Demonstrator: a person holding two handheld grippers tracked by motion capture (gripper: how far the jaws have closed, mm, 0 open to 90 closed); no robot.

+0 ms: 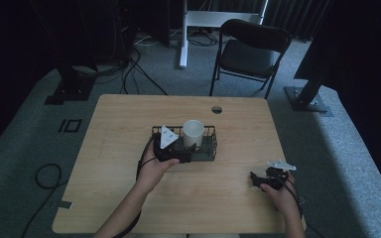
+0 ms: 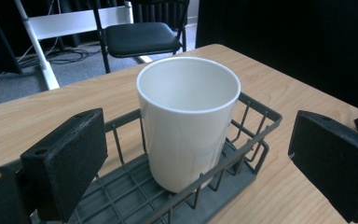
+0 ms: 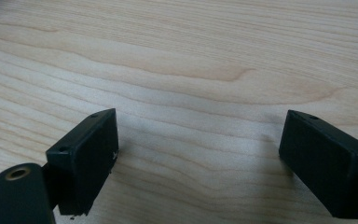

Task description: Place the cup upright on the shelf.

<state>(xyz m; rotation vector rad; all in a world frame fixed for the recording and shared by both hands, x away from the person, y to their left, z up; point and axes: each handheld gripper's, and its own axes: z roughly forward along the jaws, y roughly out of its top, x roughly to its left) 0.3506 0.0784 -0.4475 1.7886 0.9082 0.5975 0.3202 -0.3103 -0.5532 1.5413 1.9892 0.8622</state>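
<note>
Both grippers are released: left gripper (image 1: 188, 147) straddles the white cup (image 2: 189, 121) (upright in the wire basket (image 2: 256, 140)), grasp pending.

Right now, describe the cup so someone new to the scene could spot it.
Find the wooden table and, near its middle, the dark wire basket. The cup stands upright inside it, just ahead of the left hand-held gripper. It is plain white, handleless and empty, the one pale thing among dark parts.
</note>
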